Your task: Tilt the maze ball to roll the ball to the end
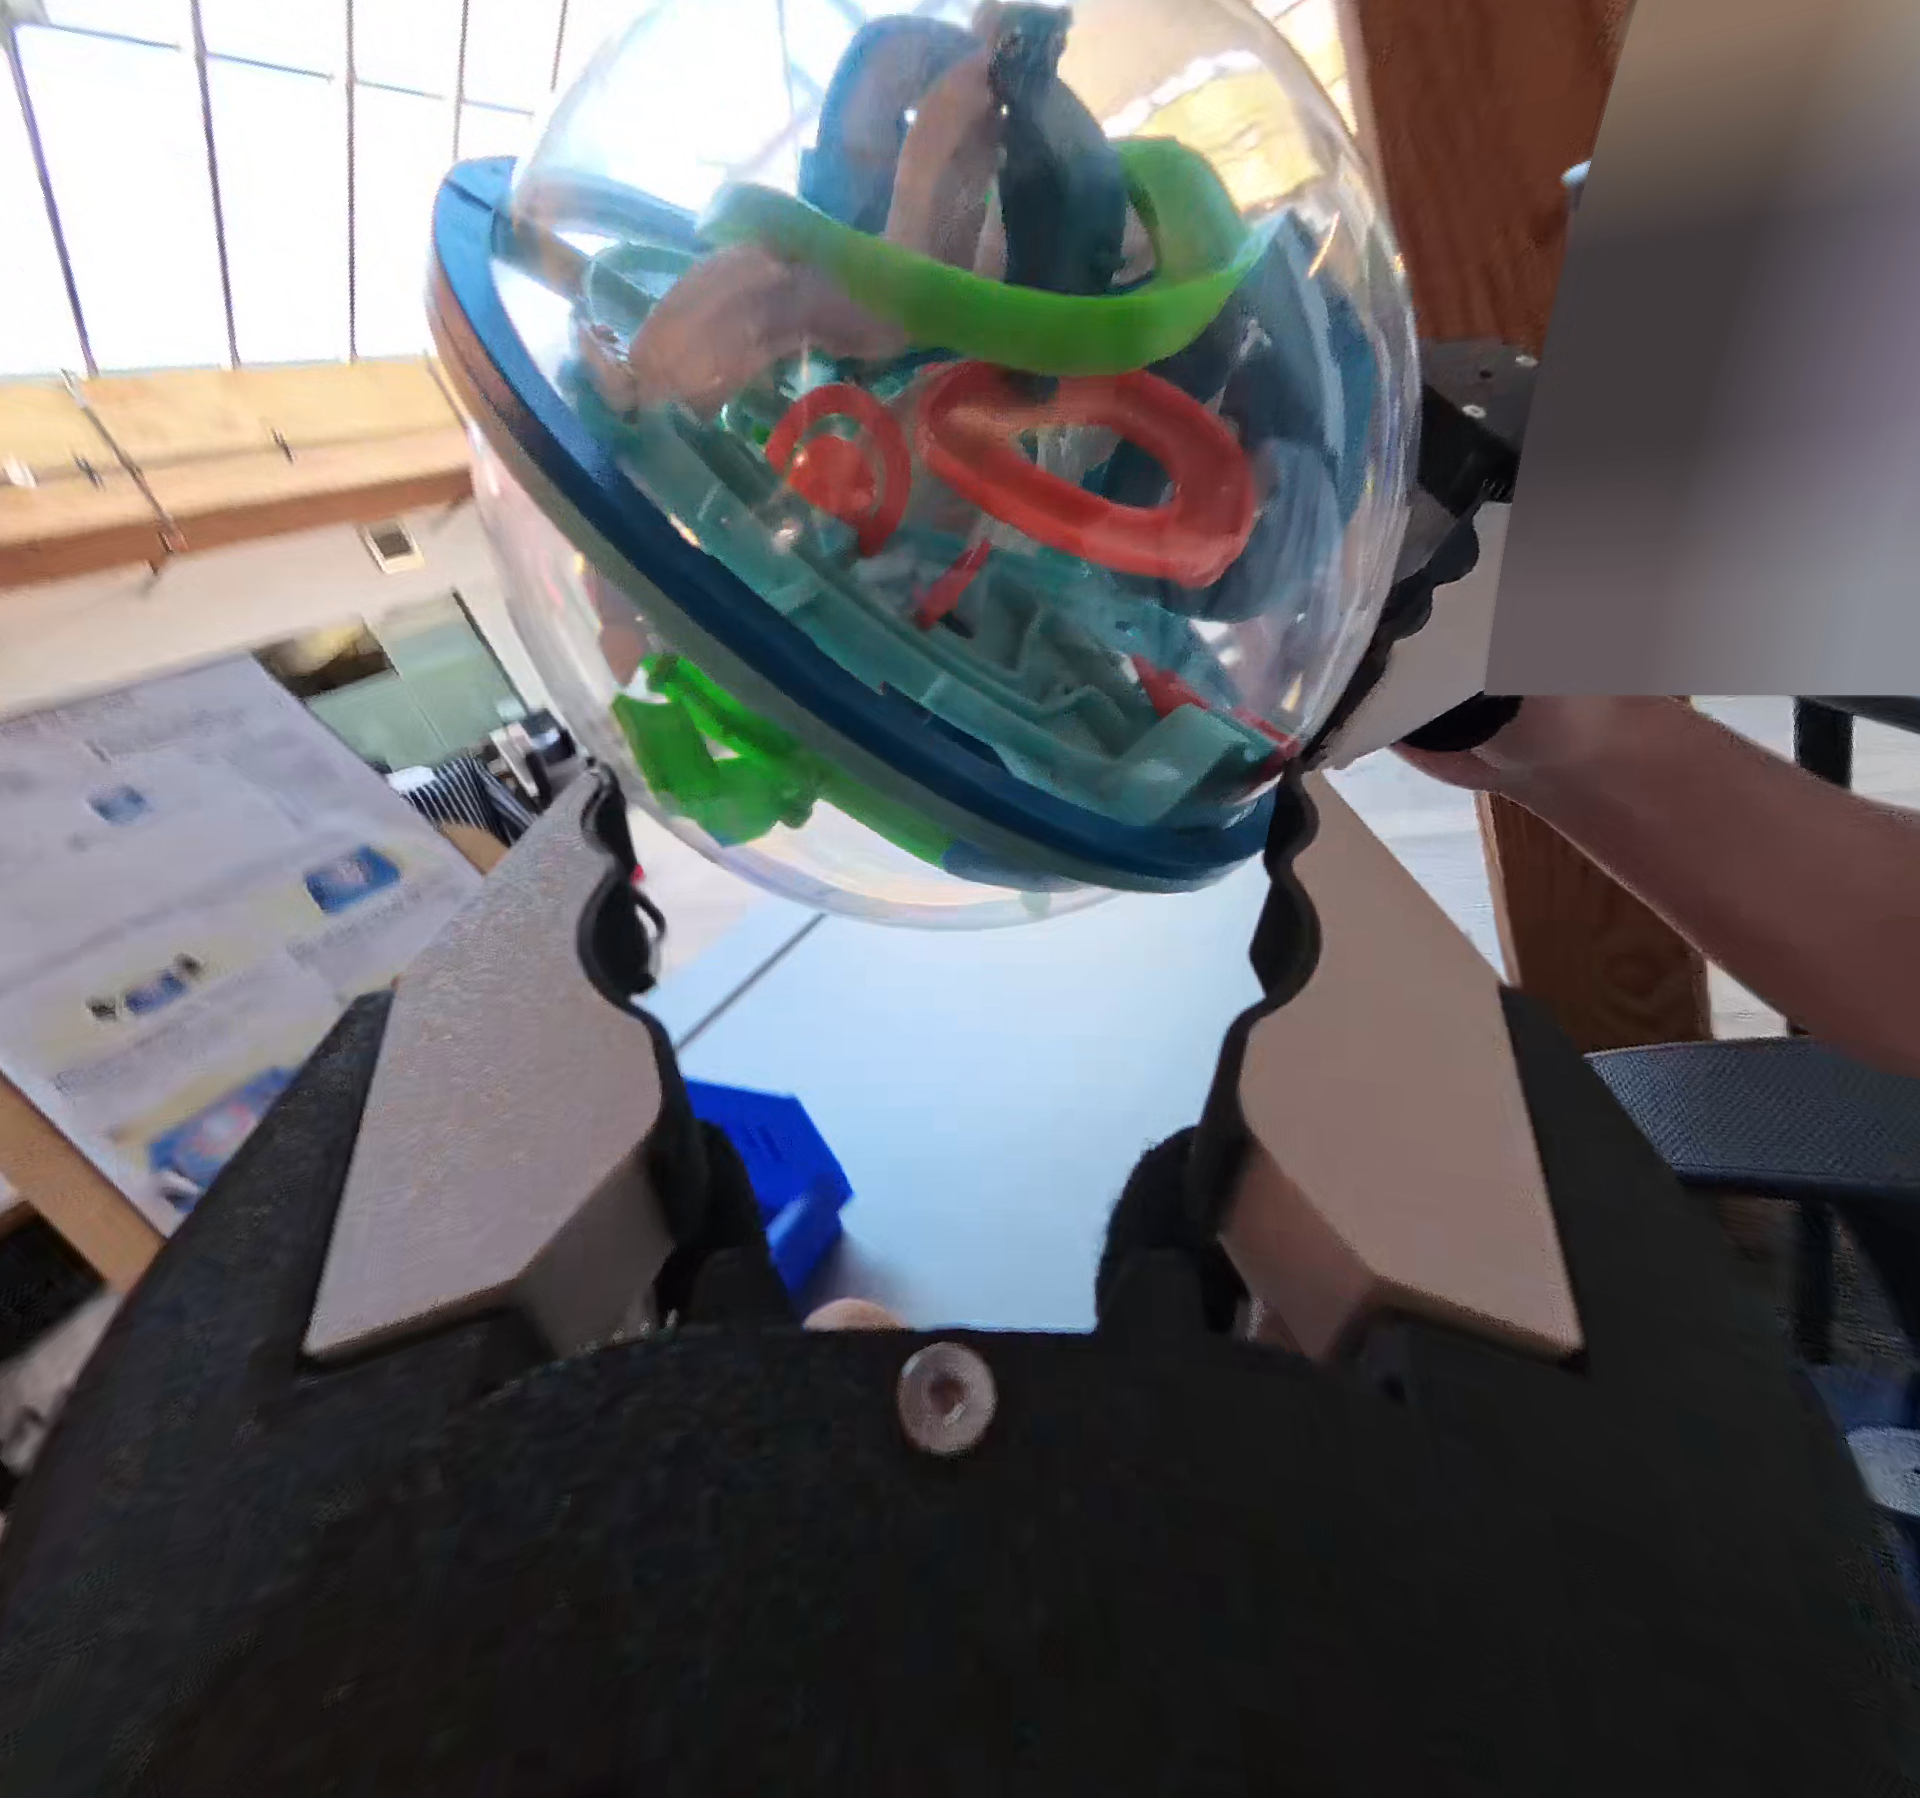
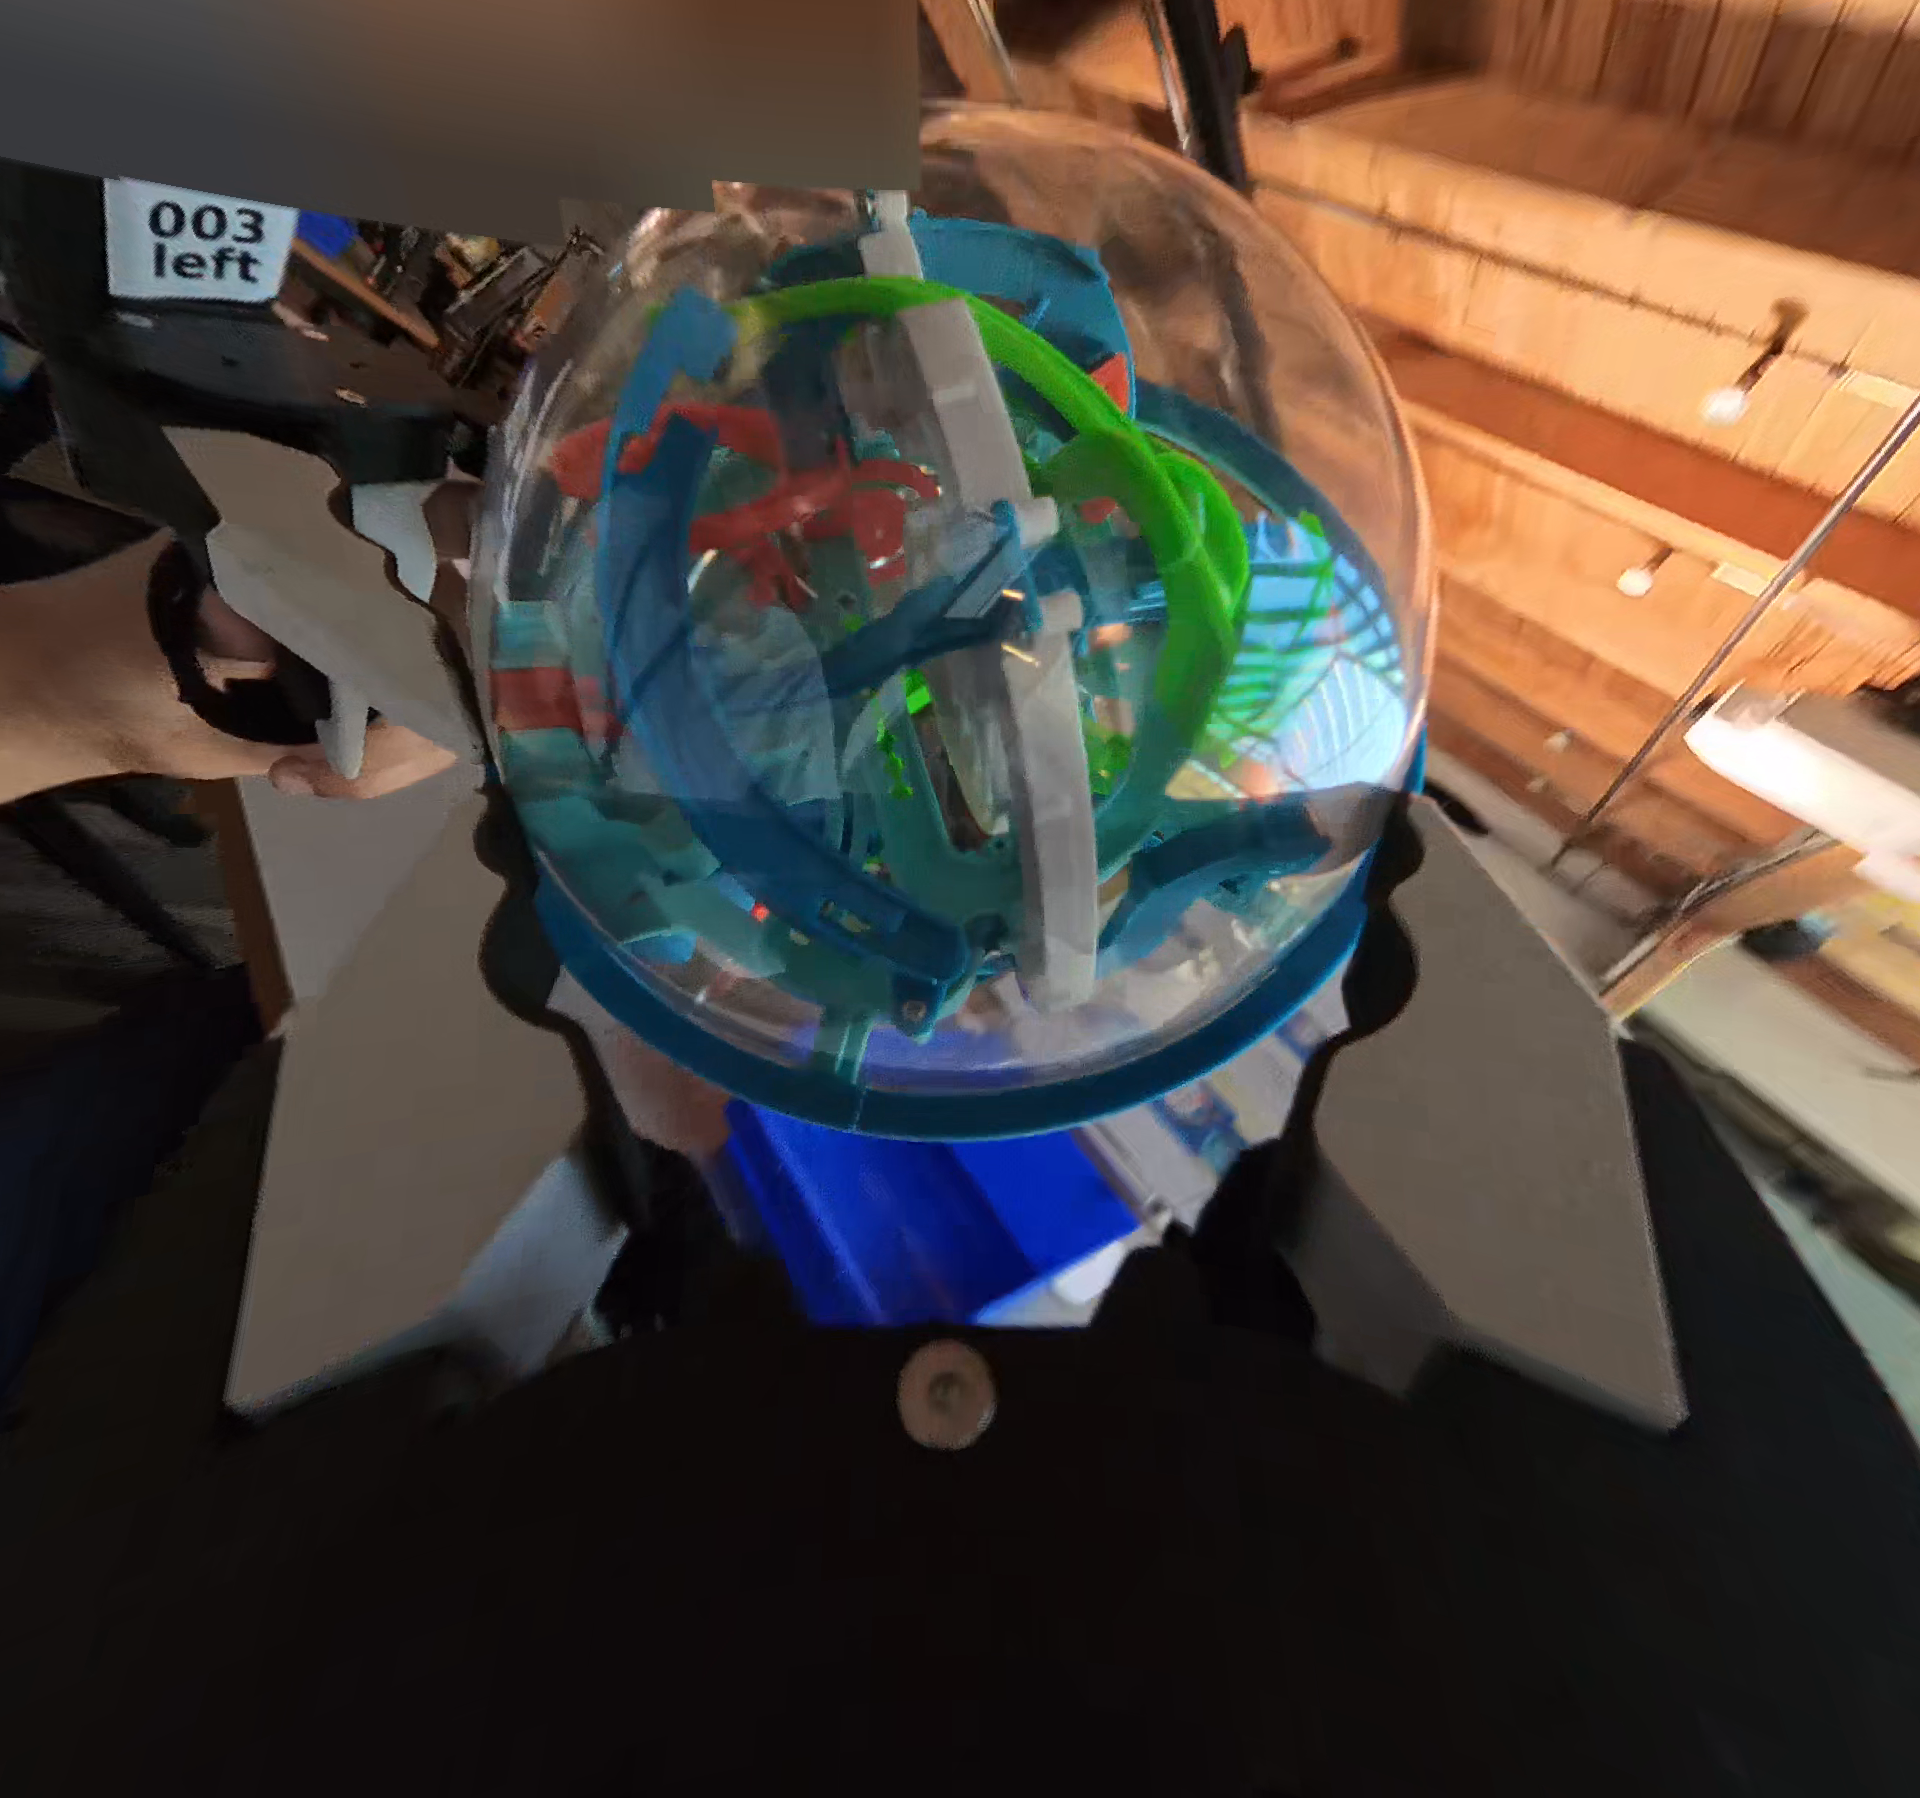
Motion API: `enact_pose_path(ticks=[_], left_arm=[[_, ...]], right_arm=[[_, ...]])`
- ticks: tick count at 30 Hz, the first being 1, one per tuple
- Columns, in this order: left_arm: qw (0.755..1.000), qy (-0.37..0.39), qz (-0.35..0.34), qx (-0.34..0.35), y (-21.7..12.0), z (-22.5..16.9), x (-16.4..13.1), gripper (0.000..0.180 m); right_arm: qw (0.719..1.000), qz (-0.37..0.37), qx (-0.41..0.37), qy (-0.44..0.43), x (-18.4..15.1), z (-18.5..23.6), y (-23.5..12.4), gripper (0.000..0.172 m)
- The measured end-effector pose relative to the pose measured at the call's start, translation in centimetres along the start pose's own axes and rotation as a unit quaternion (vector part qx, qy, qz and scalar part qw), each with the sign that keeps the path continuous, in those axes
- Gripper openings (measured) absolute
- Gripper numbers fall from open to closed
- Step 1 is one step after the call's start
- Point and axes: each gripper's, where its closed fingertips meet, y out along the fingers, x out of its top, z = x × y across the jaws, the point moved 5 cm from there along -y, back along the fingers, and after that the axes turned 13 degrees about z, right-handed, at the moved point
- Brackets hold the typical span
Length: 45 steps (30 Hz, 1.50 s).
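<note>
Showing skylight beyond maze ball (image 1: 935,418); right view, wooden wall (image 2: 1558,294).

You have the maze ball (image 2: 956,626) held up in the air, clear of the worktop. It is a clear plastic sphere with a dark blue band (image 2: 1039,1109) round its middle. Inside you can see tangled tracks: bright green loops (image 1: 1039,325), red rings (image 1: 1091,470), teal stepped walls (image 1: 935,668), blue arcs and a pale grey strip (image 2: 1049,813). From the left it sits tilted, the band running from upper left down to lower right. The small ball inside cannot be made out.
</note>
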Motion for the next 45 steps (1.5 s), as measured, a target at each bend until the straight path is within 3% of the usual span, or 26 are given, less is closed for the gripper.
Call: enact_pose_path(ticks=[4,7,12,15,21,24,27,30,32,34,37,40,41,43,44,45], left_arm=[[0.997,-0.074,0.011,0.023,2.6,0.8,-5.9,0.120],[0.990,-0.125,0.017,0.063,3.2,1.1,-10.2,0.120],[0.982,-0.118,0.097,0.114,3.6,0.7,-17.2,0.125],[0.967,-0.209,0.123,0.080,3.0,0.8,-20.2,0.124],[0.942,-0.298,0.154,0.019,2.4,0.9,-24.3,0.115],[0.928,-0.346,0.132,-0.034,2.3,1.8,-24.8,0.108],[0.900,-0.419,0.105,-0.048,1.7,3.8,-25.1,0.131],[0.875,-0.466,0.082,-0.100,1.5,4.2,-24.9,0.138],[0.864,-0.477,0.079,-0.141,1.7,3.6,-24.8,0.146],[0.868,-0.469,0.080,-0.141,1.6,3.4,-24.8,0.147],[0.866,-0.473,0.075,-0.143,1.4,3.7,-24.9,0.145],[0.860,-0.480,0.071,-0.159,1.9,3.7,-25.2,0.145],[0.862,-0.476,0.075,-0.157,2.2,3.7,-24.9,0.144],[0.887,-0.438,0.060,-0.135,2.4,4.5,-22.7,0.145],[0.900,-0.412,0.050,-0.134,2.3,5.1,-20.6,0.145],[0.918,-0.372,0.035,-0.135,1.9,5.5,-17.8,0.145]], right_arm=[[0.989,0.055,0.077,0.116,-7.3,0.3,3.0,0.152],[0.961,0.059,0.144,0.230,-12.5,1.9,5.6,0.152],[0.907,0.087,0.229,0.344,-19.6,6.2,8.9,0.153],[0.887,0.124,0.245,0.372,-22.3,8.7,9.8,0.153],[0.890,0.170,0.250,0.342,-24.9,10.8,10.5,0.153],[0.887,0.157,0.252,0.354,-25.6,10.3,10.5,0.152],[0.889,0.124,0.264,0.353,-25.6,10.0,10.2,0.148],[0.900,0.068,0.286,0.322,-24.4,10.1,9.4,0.135],[0.887,0.030,0.316,0.334,-23.4,10.2,8.9,0.124],[0.858,0.033,0.336,0.387,-23.8,9.5,8.9,0.130],[0.808,0.100,0.333,0.476,-26.8,9.1,9.5,0.153],[0.713,0.098,0.426,0.548,-25.9,10.7,9.8,0.153],[0.696,0.118,0.443,0.553,-25.4,11.7,10.2,0.153],[0.713,0.154,0.439,0.524,-24.8,12.1,10.9,0.156],[0.721,0.144,0.440,0.515,-23.5,11.2,11.0,0.156],[0.747,0.123,0.430,0.492,-21.5,9.7,10.9,0.156]])
